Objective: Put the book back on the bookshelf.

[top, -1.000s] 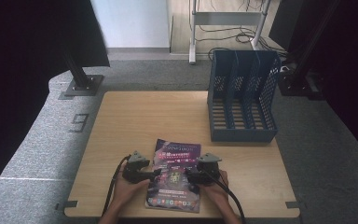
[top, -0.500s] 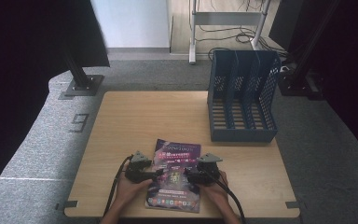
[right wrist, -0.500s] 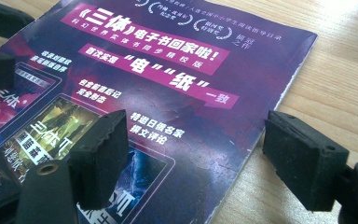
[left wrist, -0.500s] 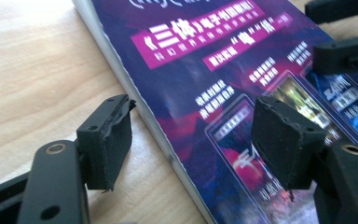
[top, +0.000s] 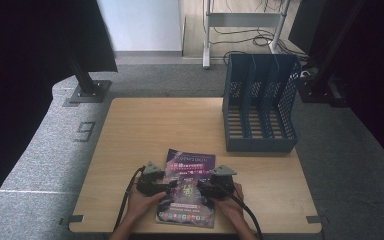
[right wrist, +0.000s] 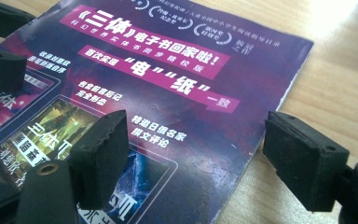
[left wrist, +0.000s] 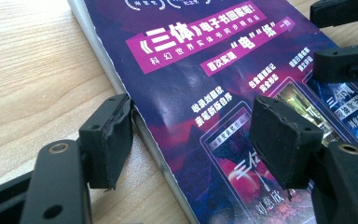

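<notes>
Purple and shiny, the magazine (top: 186,187) lies flat on the wooden table (top: 145,130) near its front edge, at 7 o'clock from the blue file rack (top: 260,105). It looks thin, light, bendy and a bit slippery. The left gripper (left wrist: 191,135) and right gripper (right wrist: 196,154) both have jaws apart, each straddling 1 side edge. Those 2 edges look best to pinch, or it may sag.
</notes>
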`<state>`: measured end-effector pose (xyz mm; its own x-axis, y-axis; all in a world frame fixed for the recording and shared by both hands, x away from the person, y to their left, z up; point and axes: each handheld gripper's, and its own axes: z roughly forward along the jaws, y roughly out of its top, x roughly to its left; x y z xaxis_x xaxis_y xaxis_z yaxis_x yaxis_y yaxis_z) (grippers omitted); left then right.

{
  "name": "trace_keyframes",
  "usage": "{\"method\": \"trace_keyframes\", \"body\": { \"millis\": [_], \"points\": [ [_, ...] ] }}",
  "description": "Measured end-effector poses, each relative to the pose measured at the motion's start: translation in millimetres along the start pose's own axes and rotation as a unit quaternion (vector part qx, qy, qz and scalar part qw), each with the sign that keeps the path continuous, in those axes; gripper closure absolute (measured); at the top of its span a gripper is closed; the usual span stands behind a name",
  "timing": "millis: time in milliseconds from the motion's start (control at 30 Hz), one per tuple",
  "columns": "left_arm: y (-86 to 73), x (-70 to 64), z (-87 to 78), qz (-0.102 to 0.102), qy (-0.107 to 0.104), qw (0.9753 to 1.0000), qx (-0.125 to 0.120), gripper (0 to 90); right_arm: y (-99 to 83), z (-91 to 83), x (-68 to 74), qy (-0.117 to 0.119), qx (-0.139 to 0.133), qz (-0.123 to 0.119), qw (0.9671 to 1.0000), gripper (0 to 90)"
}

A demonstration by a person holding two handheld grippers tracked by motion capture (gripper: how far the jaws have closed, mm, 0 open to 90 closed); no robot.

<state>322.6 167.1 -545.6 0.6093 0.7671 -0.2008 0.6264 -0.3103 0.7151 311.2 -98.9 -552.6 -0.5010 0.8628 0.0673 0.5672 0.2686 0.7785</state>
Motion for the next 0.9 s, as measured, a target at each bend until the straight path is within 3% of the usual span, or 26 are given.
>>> {"method": "trace_keyframes", "body": {
  "millis": [67, 233, 333, 567, 733, 900],
  "points": [
    [0.0, 0.6, -0.2, -0.003, -0.001, 1.0, -0.001, 31.8, 0.1, 0.1, 0.6, -0.001, 0.0, 0.0, 1.0, 22.1],
    [0.7, 7.8, -3.0, -0.025, -0.032, 0.9992, 0.003, 32.0, 0.1, 0.6, -2.0, 0.006, 0.004, 0.014, 0.9999, 21.9],
    [1.4, 8.8, -3.3, -0.037, -0.038, 0.9986, 0.005, 30.6, 0.0, 0.5, -2.1, 0.006, 0.005, 0.013, 0.9999, 21.9],
    [1.7, 5.2, -2.8, -0.036, -0.029, 0.9989, 0.004, 29.4, -0.2, 0.3, -2.7, 0.008, 0.005, 0.013, 0.9999, 21.9],
    [3.0, 7.1, -8.3, -0.048, -0.049, 0.9976, -0.013, 30.1, -0.3, 0.1, -3.4, 0.01, 0.005, 0.011, 0.9999, 21.9],
    [6.6, 6.8, -19.3, -0.056, -0.085, 0.9937, -0.046, 32.3, -0.4, 0.0, -3.7, 0.011, 0.005, 0.01, 0.9999, 21.8]
  ]
}}
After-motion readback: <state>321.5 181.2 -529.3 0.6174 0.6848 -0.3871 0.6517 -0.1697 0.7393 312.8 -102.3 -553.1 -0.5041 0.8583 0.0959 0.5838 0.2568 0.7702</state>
